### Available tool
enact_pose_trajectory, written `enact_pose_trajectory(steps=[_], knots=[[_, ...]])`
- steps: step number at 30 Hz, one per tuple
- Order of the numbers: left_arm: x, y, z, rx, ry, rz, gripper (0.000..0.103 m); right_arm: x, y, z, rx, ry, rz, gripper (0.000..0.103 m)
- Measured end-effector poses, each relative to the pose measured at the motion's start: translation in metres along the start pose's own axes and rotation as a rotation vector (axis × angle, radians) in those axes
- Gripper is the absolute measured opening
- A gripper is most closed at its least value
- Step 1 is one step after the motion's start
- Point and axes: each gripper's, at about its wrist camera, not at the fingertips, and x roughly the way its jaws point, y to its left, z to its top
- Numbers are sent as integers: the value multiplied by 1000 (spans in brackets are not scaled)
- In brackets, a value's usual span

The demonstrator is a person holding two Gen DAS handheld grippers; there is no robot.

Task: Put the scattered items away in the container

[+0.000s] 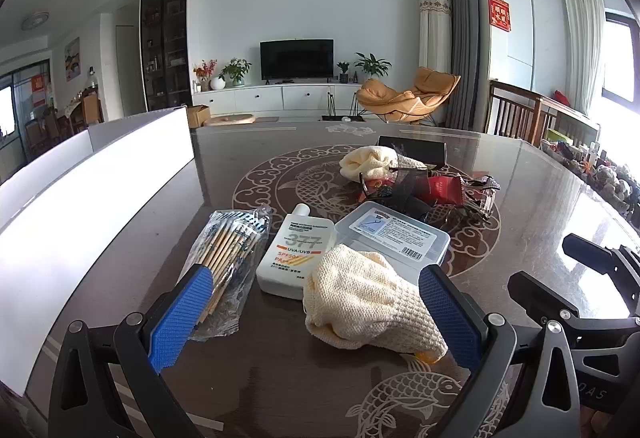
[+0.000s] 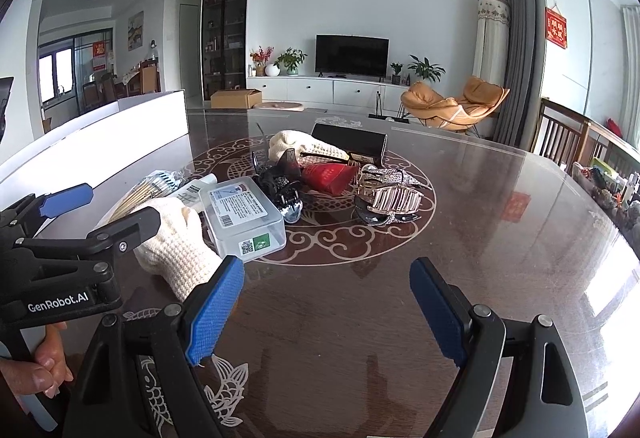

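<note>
My left tongs [image 1: 316, 312] stand wide apart over a cream knitted glove [image 1: 372, 302] lying on the table [image 1: 540, 198], pads clear of it. My right tongs [image 2: 328, 312] also gape, with only bare table between them. Beyond the glove lie a sunscreen bottle [image 1: 294, 254], a bag of cotton swabs [image 1: 228, 258] and a clear plastic box [image 1: 394, 234]. Further off, hair clips [image 2: 390, 198] and a second glove [image 2: 288, 144] are heaped. The white container [image 1: 80, 198], I think, stands at the left.

Bright window daylight from right, tabletop [image 2: 520, 206] glare, fisheye-bent dark corners.
</note>
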Motion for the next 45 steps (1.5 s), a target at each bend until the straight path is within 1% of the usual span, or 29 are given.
enact_pose_trajectory(steps=[8, 15, 23, 45], knots=[[0, -6, -1, 30, -6, 16, 103, 0, -1, 0, 5, -2, 12, 86], [-3, -3, -2, 26, -18, 3, 103, 9, 0, 0, -3, 45, 15, 86], [-5, -3, -2, 23, -23, -4, 103, 12, -1, 0, 4, 64, 10, 86], [-6, -4, -2, 23, -28, -2, 103, 10, -2, 0, 14, 38, 13, 86]])
